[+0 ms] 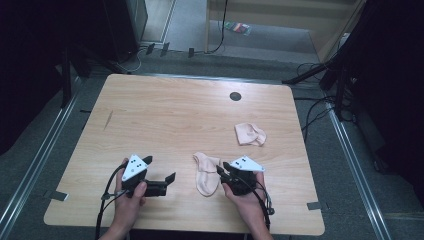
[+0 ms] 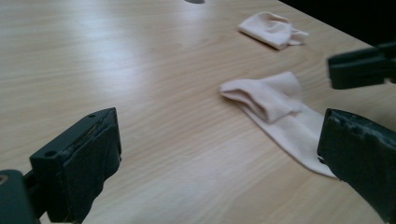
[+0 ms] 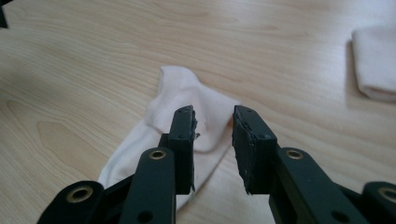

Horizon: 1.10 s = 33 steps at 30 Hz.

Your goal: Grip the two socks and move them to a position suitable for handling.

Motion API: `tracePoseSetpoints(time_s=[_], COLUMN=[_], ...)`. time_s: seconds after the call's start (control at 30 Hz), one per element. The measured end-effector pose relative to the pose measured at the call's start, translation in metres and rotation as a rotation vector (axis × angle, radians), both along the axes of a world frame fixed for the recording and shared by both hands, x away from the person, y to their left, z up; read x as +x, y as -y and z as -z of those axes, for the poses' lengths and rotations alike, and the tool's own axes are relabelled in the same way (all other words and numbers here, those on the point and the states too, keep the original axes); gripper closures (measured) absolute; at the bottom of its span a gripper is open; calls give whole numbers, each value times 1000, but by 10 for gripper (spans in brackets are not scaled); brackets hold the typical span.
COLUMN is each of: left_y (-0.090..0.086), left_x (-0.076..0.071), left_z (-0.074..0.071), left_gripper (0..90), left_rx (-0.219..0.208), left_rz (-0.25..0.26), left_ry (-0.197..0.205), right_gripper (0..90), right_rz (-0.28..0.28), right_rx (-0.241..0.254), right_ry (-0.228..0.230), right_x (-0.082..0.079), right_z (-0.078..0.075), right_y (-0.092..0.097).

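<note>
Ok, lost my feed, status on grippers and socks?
Left gripper open, empty. Right gripper open over near pale peach sock, not gripping. Second crumpled peach sock lies apart. Nothing in the way.

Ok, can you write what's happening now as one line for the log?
left gripper: open, over bare table | right gripper: open, over near sock | far sock: bunched, untouched

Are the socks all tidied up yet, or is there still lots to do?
Not yet, by the look of it. One sock lies bunched up near the table's far right side, maybe already folded. The other sock lies long in front with just its top turned over. The right gripper hovers over that one, jaws a little apart, holding nothing. The left gripper waits wide open beside it. So most of the tidying seems left.
</note>
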<state>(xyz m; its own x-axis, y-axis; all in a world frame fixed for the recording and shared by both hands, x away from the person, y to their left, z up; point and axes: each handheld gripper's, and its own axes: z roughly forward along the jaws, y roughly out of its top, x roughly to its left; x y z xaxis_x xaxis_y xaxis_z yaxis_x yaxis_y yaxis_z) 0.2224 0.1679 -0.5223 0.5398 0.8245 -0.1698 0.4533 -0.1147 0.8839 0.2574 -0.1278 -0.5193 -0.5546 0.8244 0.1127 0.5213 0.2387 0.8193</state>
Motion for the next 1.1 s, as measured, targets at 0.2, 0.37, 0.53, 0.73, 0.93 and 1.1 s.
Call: tracePoseSetpoints(time_s=[0.2,0.37,0.53,0.73,0.93,1.1], left_y=[42,75,86,94,103,108], left_x=[-10,-16,-16,-7,2,11], left_z=[4,12,18,22,20,24], left_gripper=[189,357,419,451,544,612], left_rx=[11,49,70,109,150,151], left_rz=[41,101,114,88,59,65], left_ry=[-24,-84,-134,-185,-184,-229], right_gripper=[675,617,703,897,899,899], right_rz=[-153,-199,-205,-166,-145,-119], right_rx=[16,-14,-64,-52,7,37], right_ry=[-30,-50,-58,-101,-106,-104], right_x=[16,26,31,31,28,27], right_z=[9,17,22,19,11,8], right_y=[-15,-25,-31,-32,-30,-27])
